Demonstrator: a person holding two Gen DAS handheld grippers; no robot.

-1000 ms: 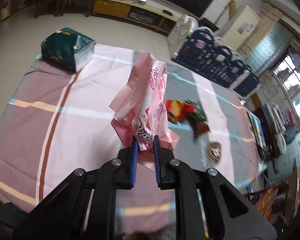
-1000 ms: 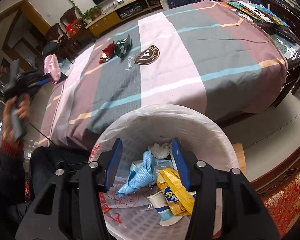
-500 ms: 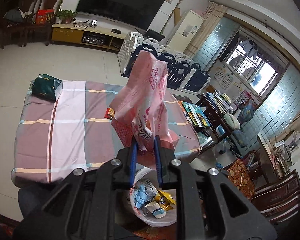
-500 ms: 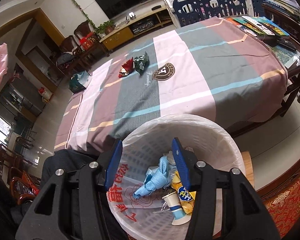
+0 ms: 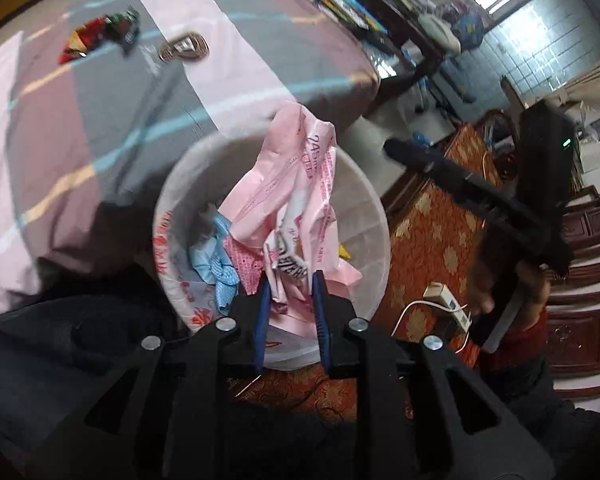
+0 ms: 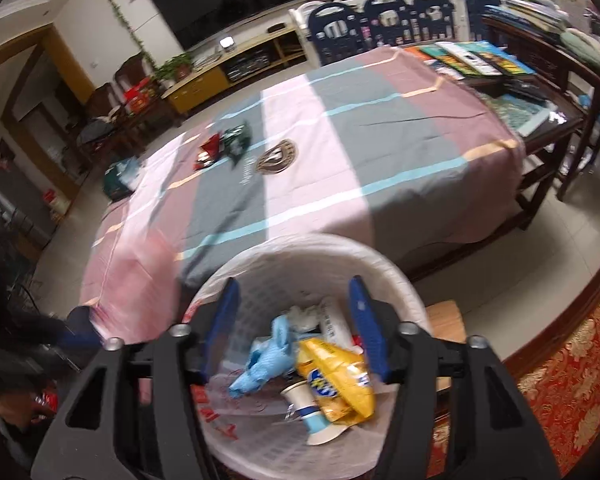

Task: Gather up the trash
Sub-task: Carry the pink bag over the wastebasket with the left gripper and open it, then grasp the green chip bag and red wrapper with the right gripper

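My left gripper (image 5: pixel 289 280) is shut on a crumpled pink plastic bag (image 5: pixel 288 196) and holds it right above the white trash bin (image 5: pixel 364 184). The bin holds a blue cloth (image 5: pixel 216 256) and other trash. My right gripper (image 6: pixel 294 292) is open and empty, hovering over the same bin (image 6: pixel 400 276), which holds a blue cloth (image 6: pixel 260 360), a yellow wrapper (image 6: pixel 336 376) and a paper cup (image 6: pixel 308 408). Red and green snack wrappers (image 6: pixel 224 146) lie on the striped tablecloth, also in the left wrist view (image 5: pixel 100 36).
The bed-like table with striped cloth (image 6: pixel 380 152) stands behind the bin. A green packet (image 6: pixel 120 174) sits at its far left. Books (image 6: pixel 472 58) lie on a dark side table. A red patterned rug (image 6: pixel 572 368) and a white power strip (image 5: pixel 446 304) lie on the floor.
My left gripper swung from high above the room down to the bin, carrying the pink bag. The right gripper stayed over the bin, tilting slightly.
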